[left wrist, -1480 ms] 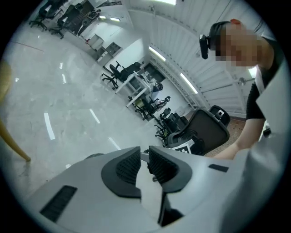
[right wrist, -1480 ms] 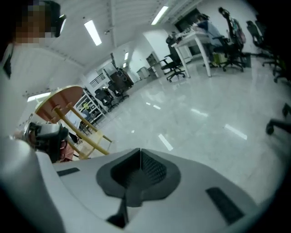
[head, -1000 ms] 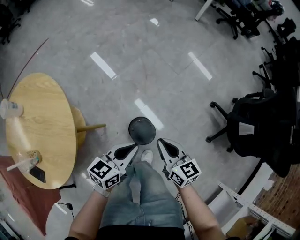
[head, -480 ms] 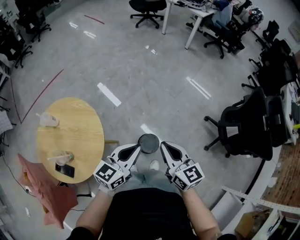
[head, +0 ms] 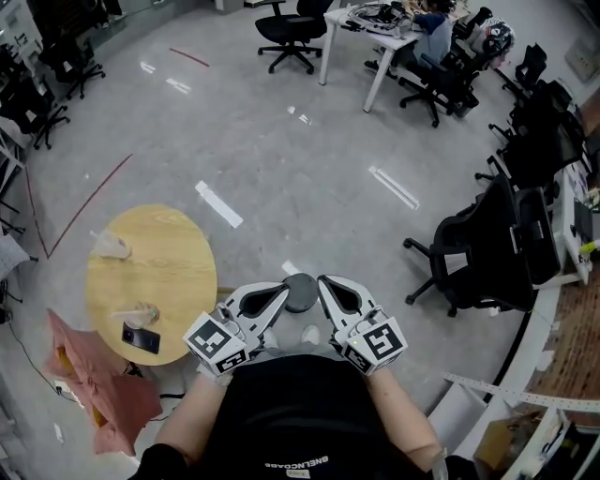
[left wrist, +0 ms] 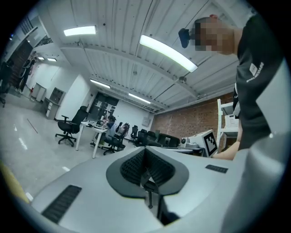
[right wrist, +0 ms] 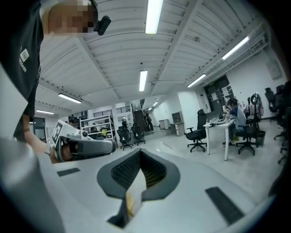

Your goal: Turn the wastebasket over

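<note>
- Jaws of the left gripper (left wrist: 145, 164) are pressed together, ribbed pads meeting, nothing held.
- Jaws of the right gripper (right wrist: 137, 169) are closed too; only a thin pale slit shows between the pads, and nothing is gripped.
- Both grippers are held out level in front of the person, side by side, tips angled slightly toward each other in the head view: left gripper (head: 279, 292), right gripper (head: 324, 284).
- Marker cubes sit at the back of each, left cube (head: 217, 343), right cube (head: 377, 343).
- Wastebasket (head: 300, 292) is a dark round shape on the floor, seen from above in the gap between the two gripper tips and far below them. Neither gripper touches it, and I cannot tell which end is up.
- Shoe (head: 309, 334) is on the floor just on the person's side of the wastebasket.
- Round wooden table (head: 164, 267) stands to the left, with a cup (head: 111, 246), a second cup with a straw (head: 141, 315) and a phone (head: 141, 337) on it.
- Pink cloth (head: 89, 380) lies beside the table at lower left.
- Black office chair (head: 492, 248) is at the right, well apart from the wastebasket.
- White desk (head: 370, 28) with more chairs is at the far end of the room.
</note>
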`<action>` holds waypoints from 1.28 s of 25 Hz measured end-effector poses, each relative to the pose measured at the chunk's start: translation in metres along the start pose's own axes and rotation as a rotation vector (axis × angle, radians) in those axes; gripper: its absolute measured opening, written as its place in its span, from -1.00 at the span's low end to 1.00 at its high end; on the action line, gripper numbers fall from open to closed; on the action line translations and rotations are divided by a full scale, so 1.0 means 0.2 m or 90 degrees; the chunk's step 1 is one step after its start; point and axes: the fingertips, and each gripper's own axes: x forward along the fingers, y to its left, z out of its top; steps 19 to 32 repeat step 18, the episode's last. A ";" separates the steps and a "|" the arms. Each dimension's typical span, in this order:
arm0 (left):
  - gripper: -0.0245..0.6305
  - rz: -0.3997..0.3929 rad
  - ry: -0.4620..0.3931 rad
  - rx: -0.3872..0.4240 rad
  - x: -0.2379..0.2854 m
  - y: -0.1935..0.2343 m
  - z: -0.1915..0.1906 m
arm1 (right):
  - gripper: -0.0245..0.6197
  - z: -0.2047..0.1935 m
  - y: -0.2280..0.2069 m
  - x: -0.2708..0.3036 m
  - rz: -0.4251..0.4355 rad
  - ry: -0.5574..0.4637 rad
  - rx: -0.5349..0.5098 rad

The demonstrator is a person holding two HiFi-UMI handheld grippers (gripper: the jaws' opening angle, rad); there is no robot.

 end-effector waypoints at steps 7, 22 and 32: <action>-0.89 0.024 -0.024 0.030 0.02 0.00 0.09 | -0.89 0.02 0.00 -0.04 0.006 -0.005 -0.034; -0.89 0.030 -0.051 -0.006 0.03 0.00 0.14 | -0.89 0.08 -0.04 -0.08 -0.010 -0.004 -0.054; -0.89 0.030 -0.051 -0.006 0.03 0.00 0.14 | -0.89 0.08 -0.04 -0.08 -0.010 -0.004 -0.054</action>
